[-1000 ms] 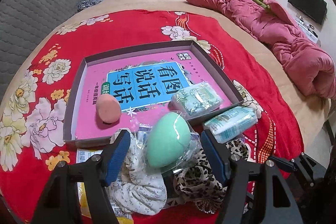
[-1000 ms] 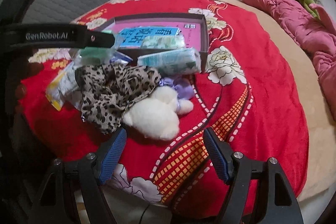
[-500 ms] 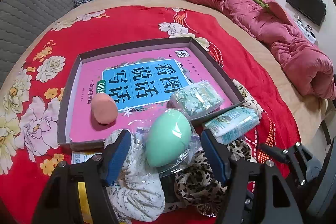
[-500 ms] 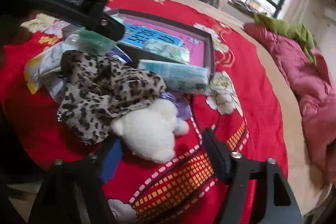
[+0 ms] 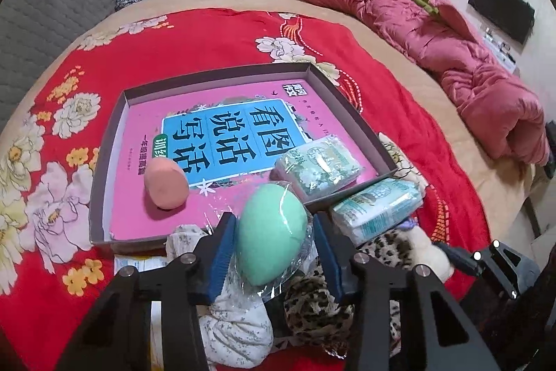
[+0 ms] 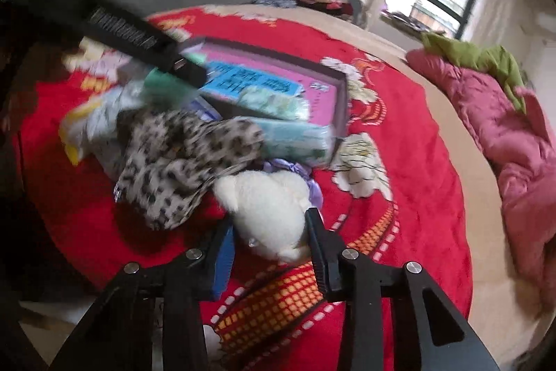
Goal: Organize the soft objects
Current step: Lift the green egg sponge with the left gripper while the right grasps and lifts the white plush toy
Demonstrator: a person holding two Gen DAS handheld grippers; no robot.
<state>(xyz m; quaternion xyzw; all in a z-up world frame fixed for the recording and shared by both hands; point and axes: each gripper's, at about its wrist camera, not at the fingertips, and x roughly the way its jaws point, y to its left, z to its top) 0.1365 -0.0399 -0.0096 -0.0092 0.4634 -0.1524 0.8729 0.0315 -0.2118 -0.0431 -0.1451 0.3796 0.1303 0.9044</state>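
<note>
The left hand-held gripper [image 5: 274, 246] was clamped on a mint-green egg-shaped sponge in clear wrap [image 5: 272, 232], just before the shallow grey box [image 5: 104, 162] on the red floral bedspread [image 5: 208, 40]. The right hand-held gripper [image 6: 269, 242] closed around a fluffy white plush toy [image 6: 267, 207] beside a leopard-print cloth [image 6: 184, 159].

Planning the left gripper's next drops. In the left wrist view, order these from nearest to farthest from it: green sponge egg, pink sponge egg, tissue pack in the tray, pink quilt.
1. green sponge egg: bagged, between the left gripper's fingers.
2. pink sponge egg: in the tray, ahead to the left.
3. tissue pack: tray's near right corner; too close to the pink egg to call firmly.
4. pink quilt: far right on the bed.
</note>
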